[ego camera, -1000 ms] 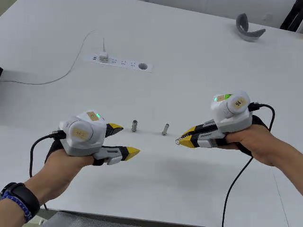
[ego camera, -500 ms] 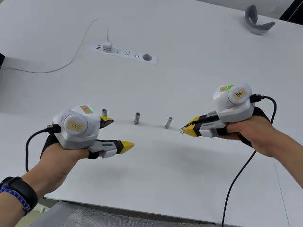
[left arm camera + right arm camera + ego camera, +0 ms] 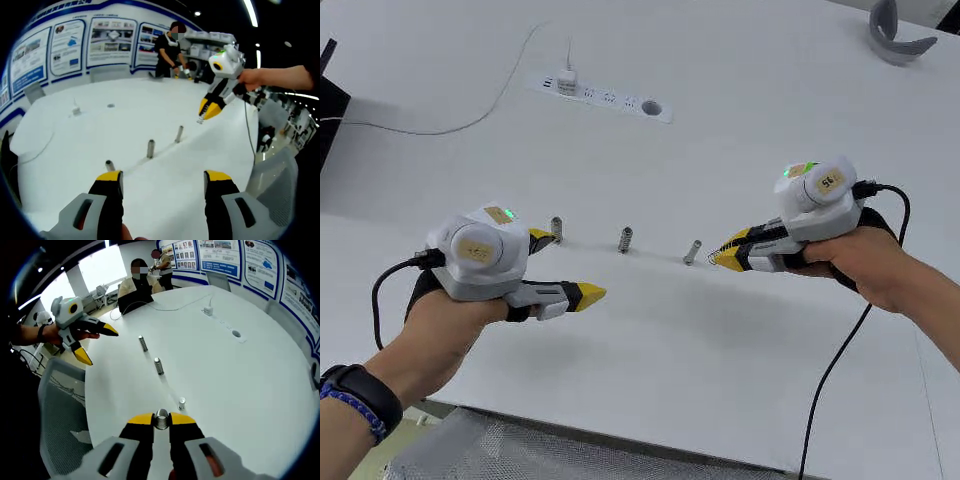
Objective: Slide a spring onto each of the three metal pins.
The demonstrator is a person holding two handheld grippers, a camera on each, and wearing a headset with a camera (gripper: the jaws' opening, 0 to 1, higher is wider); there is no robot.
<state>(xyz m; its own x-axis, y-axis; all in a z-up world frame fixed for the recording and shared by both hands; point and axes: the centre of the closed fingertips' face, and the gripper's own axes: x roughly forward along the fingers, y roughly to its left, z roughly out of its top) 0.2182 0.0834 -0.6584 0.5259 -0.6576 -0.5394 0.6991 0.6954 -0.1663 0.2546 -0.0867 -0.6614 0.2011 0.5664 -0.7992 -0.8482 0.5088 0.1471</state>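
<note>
Right claw (image 3: 722, 259) is pinched down on a tiny coil spring (image 3: 161, 418), caught right at the yellow tips. The left claw (image 3: 163, 175) is spread wide with nothing in it, hovering over the near-left part of the white table (image 3: 720, 150). The spring sits just short of the bare pin (image 3: 181, 403), the nearest of the three in the right gripper view. The middle pin (image 3: 158, 366) and the far pin (image 3: 143, 343) look like they've got coils on them already, so I'd guess this is the last one. Handling-wise, that spring has to weigh basically nothing: thin bright wire, squishy along its length, and just the sort of thing that pings away if you squeeze too hard or off-centre. I'd grip it across the coils, not on the ends, so the hole stays open for the pin. The pins look like short, stiff, smooth metal cylinders standing upright on a matte table, so they shouldn't flex. I think the fiddly part is lining up the hole, since the spring is barely wider than the pin.
</note>
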